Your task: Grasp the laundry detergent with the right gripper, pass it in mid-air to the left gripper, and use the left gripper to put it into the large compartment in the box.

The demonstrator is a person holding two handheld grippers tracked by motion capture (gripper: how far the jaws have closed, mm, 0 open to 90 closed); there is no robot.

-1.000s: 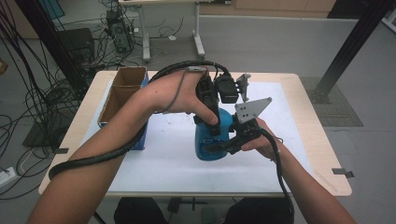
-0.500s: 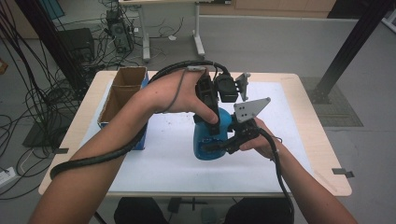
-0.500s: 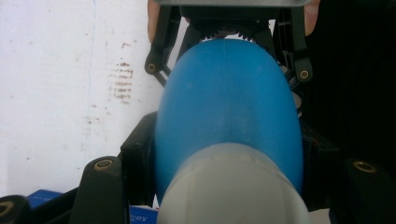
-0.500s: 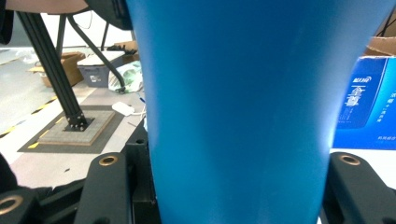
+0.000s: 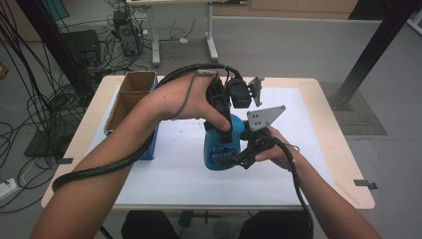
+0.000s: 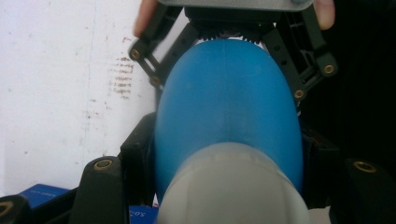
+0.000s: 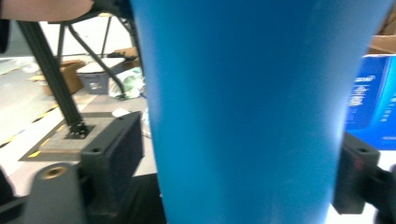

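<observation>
Right gripper (image 5: 238, 158): gripping the blue bottle's (image 5: 222, 144) lower body, jaws pressing each side.
Bottle: standing upright mid-table on the white mat (image 5: 164, 169), both grippers holding it.
Left gripper (image 5: 222, 130): coming down from above, jaws closing on the shoulder below the pale cap (image 6: 233, 186).
Handling: smooth, rigid plastic, probably slippery; its weight is unclear, so the flat-sided waist is looking safest.
Beyond: cardboard box (image 5: 128, 97) sitting at the table's left edge.

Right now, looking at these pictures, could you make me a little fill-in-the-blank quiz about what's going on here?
1. Both grippers are closed on a bottle whose colour is ____.
2. The left gripper grips it from above, near its ____ cap.
3. The right gripper grips the bottle's ____ part.
4. The cardboard box stands at the table's ____ edge.

Missing words: blue; white; lower; left
</observation>
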